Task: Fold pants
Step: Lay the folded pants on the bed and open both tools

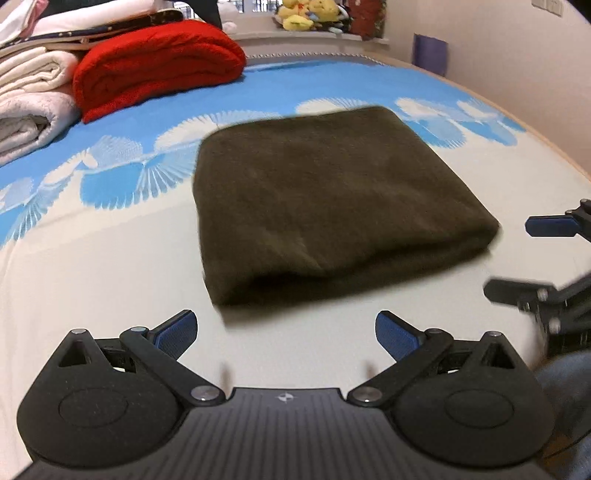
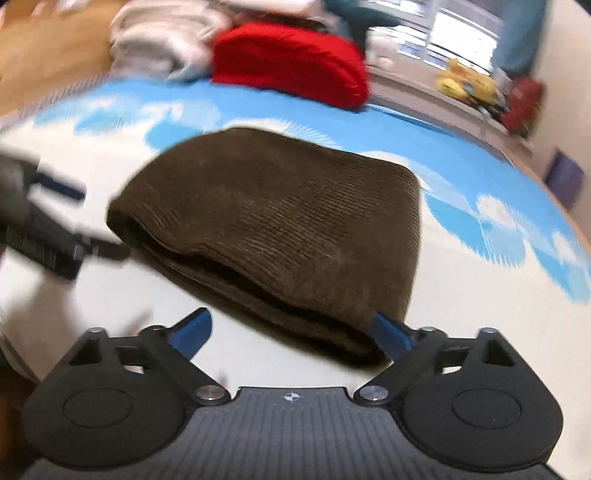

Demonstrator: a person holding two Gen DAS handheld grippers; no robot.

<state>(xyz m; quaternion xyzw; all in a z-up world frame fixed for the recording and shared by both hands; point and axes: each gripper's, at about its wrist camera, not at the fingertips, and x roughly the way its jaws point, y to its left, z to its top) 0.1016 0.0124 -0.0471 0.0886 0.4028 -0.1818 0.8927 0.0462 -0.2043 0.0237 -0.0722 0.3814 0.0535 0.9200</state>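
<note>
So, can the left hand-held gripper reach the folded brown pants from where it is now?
Probably yes: the left hand-held gripper is open, facing the folded brown pants, with only bare bed sheet between them.

Home bedroom. Bed point(image 1: 110, 258) w/ white sheet printed in blue fan/shell pattern, taking up most of the room. Far end: stack of folded bedding – red blanket point(image 1: 155, 62), white quilts point(image 1: 29, 96) beside it, more linen on top. Window point(image 2: 461, 40) w/ daylight behind, sill point(image 1: 314, 37) holding yellow plush toys point(image 1: 306, 13) and a red item. Plain pale wall point(image 1: 517, 74) on one side, small purple thing point(image 1: 430, 53) against it. Wood floor point(image 2: 44, 55) visible at one edge. Domestic, lived-in.
</note>
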